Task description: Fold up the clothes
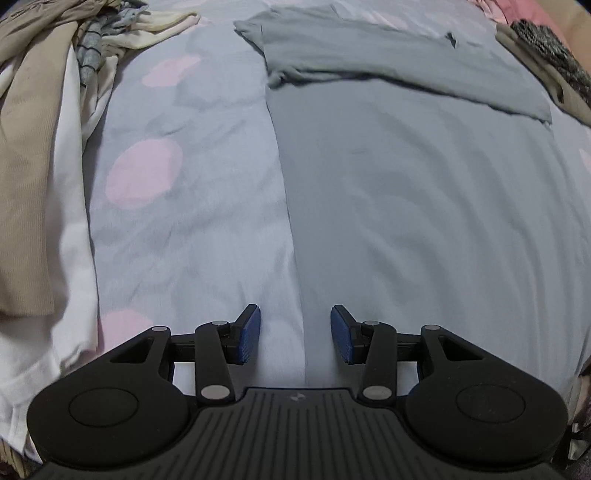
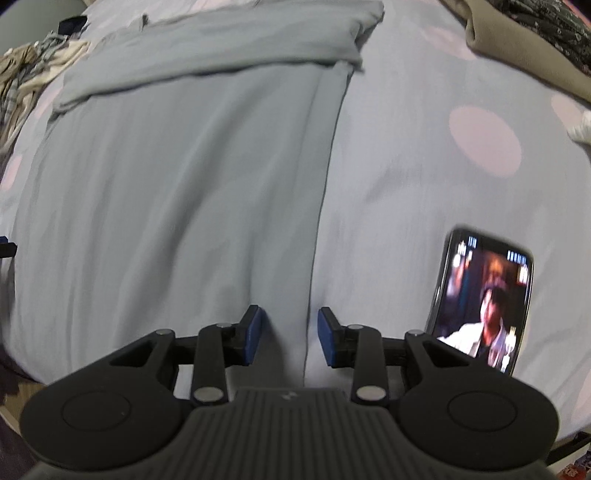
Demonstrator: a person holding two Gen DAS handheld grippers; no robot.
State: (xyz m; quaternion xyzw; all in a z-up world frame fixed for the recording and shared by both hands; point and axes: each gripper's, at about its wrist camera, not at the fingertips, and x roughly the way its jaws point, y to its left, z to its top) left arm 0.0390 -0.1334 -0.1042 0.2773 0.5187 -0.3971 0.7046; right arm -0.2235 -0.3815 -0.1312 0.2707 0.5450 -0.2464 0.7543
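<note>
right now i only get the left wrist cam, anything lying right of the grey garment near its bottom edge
Observer: Yes, a phone with its screen lit lies on the bedsheet, just right of the grey garment.
Operator: is the right gripper holding anything
Observer: No, the right gripper is open, straddling the garment's right edge near the hem.
Operator: anything else on that side
Observer: An olive piece and a dark patterned one sit at the far right corner.

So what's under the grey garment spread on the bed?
The grey cotton garment lies flat on the pale blue bedsheet with pink spots, which shows along both its sides. Whatever sits beneath the cloth itself is covered.
</note>
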